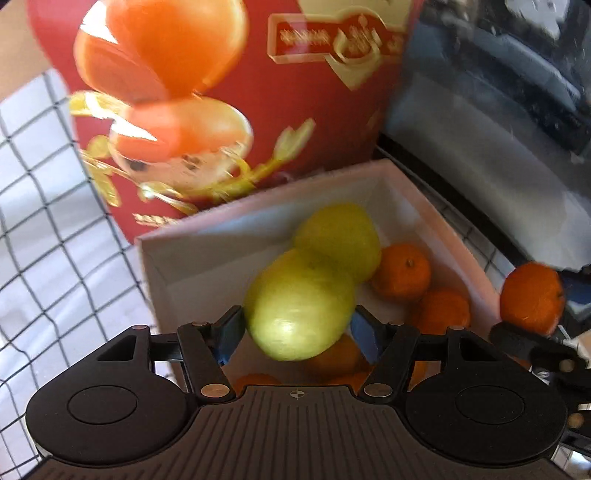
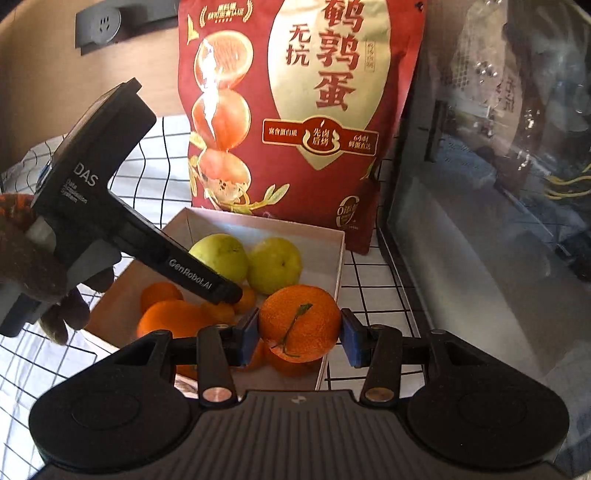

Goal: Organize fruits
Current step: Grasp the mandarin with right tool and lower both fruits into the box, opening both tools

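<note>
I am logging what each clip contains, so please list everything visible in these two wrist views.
green fruits: 2, yellow-green, in the box
loose oranges: at least four, orange, in the box
held orange: 1, orange with stem, over the box's near corner
box: 1, white, on the cloth
bag: 1, red and gold, upright behind the box
cloth: 1, white with black grid, under everything
wall socket: 1, dark grey, upper left
clear panel: 1, see-through, right of the box
gloved hand: 1, brown, holding the left gripper
left gripper: black, wide open around the nearer green fruit
right gripper: black, clamping the held orange
</note>
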Action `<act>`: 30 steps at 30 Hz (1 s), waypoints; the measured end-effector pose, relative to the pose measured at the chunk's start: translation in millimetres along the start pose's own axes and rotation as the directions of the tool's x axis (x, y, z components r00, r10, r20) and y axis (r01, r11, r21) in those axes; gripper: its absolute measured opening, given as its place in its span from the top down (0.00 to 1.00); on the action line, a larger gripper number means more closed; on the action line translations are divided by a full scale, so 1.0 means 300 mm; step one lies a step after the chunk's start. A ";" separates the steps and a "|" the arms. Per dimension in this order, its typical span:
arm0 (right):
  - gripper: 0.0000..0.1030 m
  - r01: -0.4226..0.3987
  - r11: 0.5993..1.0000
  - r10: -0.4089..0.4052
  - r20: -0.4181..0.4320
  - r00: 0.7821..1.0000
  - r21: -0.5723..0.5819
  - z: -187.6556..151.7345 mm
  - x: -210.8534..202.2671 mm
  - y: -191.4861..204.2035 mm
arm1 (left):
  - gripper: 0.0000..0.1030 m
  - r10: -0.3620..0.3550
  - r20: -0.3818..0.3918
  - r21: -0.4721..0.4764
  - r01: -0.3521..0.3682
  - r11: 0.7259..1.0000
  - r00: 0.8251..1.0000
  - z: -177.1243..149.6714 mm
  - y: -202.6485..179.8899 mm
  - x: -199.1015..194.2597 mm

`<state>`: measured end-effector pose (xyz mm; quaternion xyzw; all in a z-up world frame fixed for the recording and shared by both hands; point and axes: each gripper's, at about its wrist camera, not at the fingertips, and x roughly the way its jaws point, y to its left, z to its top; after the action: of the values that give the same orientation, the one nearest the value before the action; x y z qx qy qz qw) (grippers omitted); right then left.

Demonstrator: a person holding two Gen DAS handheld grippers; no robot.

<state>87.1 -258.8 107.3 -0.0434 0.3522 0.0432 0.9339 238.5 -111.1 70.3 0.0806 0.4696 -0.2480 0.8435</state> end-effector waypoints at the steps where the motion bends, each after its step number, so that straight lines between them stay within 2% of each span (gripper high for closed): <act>1: 0.56 -0.002 1.000 0.002 -0.004 1.000 -0.006 0.004 0.009 -0.001 | 0.35 0.006 0.027 -0.025 -0.006 1.000 1.000 0.000 0.015 -0.024; 3: 0.56 -0.005 1.000 0.004 -0.013 1.000 -0.020 0.016 0.028 -0.002 | 0.38 -0.016 0.093 -0.079 0.023 0.997 0.996 0.002 0.046 -0.097; 6: 0.56 -0.022 0.999 0.021 -0.017 1.000 -0.039 0.040 0.050 0.015 | 0.38 -0.039 0.226 -0.147 0.074 0.986 0.973 -0.039 0.085 -0.247; 9: 0.56 -0.052 0.997 0.051 -0.017 0.999 -0.056 0.072 0.075 0.052 | 0.38 -0.007 0.325 -0.199 0.075 0.977 0.946 -0.115 0.099 -0.377; 11: 0.56 -0.080 0.995 0.079 -0.020 0.997 -0.057 0.094 0.097 0.085 | 0.38 0.024 0.357 -0.236 0.065 0.970 0.934 -0.173 0.100 -0.438; 13: 0.56 -0.111 0.992 0.110 -0.028 0.994 -0.056 0.118 0.134 0.126 | 0.38 0.068 0.365 -0.272 0.037 0.961 0.929 -0.233 0.097 -0.477; 17: 0.56 -0.150 0.988 0.148 -0.081 0.986 -0.020 0.149 0.237 0.203 | 0.38 0.187 0.341 -0.328 -0.070 0.942 0.921 -0.367 0.062 -0.534; 20: 0.56 -0.146 0.989 0.144 -0.121 0.982 -0.011 0.158 0.298 0.237 | 0.38 0.258 0.311 -0.338 -0.148 0.930 0.915 -0.443 0.049 -0.564; 24: 0.56 -0.110 0.994 0.106 -0.213 0.971 -0.006 0.150 0.390 0.261 | 0.38 0.273 0.285 -0.336 -0.171 0.926 0.919 -0.500 0.044 -0.580; 28: 0.55 -0.109 0.994 0.108 -0.210 0.972 0.008 0.148 0.372 0.256 | 0.38 0.256 0.277 -0.331 -0.157 0.930 0.926 -0.525 0.034 -0.576; 30: 0.45 -0.111 0.993 0.116 -0.182 0.977 0.034 0.152 0.334 0.239 | 0.38 0.245 0.274 -0.327 -0.149 0.933 0.930 -0.534 0.025 -0.563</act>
<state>183.9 -177.5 71.4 -0.0161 0.4392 0.0881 0.8939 48.1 12.5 122.5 -0.0415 0.3530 -0.0963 0.9297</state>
